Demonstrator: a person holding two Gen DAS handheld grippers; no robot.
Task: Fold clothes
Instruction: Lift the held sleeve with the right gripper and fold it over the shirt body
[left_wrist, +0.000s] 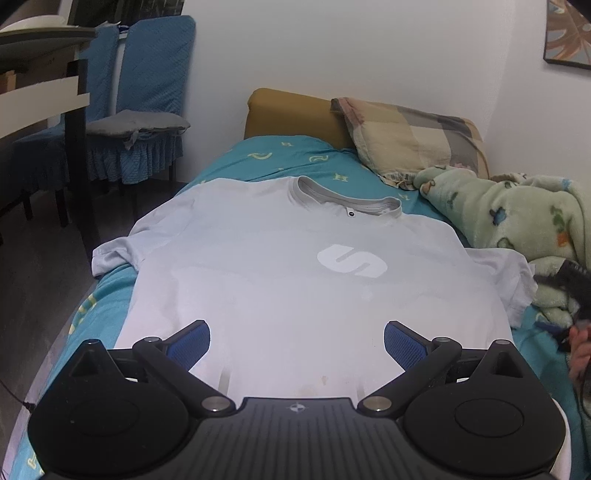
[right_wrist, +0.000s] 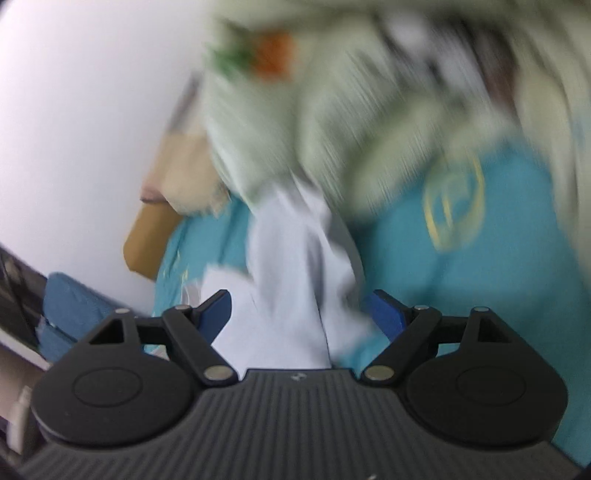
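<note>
A pale grey T-shirt (left_wrist: 280, 266) with a white S logo lies spread flat, front up, on the teal bedsheet (left_wrist: 255, 155), collar toward the far end. My left gripper (left_wrist: 297, 343) is open above the shirt's lower hem, holding nothing. My right gripper (right_wrist: 299, 312) is open over the shirt's right sleeve (right_wrist: 295, 240), which lies between the blue pads; that view is blurred by motion. The right gripper's dark body shows at the right edge of the left wrist view (left_wrist: 576, 288), beside the sleeve (left_wrist: 513, 273).
A green fleece blanket (left_wrist: 517, 214) is heaped along the bed's right side, touching the sleeve. A patchwork pillow (left_wrist: 410, 136) leans on a mustard headboard (left_wrist: 291, 114). Blue-covered chairs (left_wrist: 147, 96) and a table (left_wrist: 40, 66) stand left of the bed.
</note>
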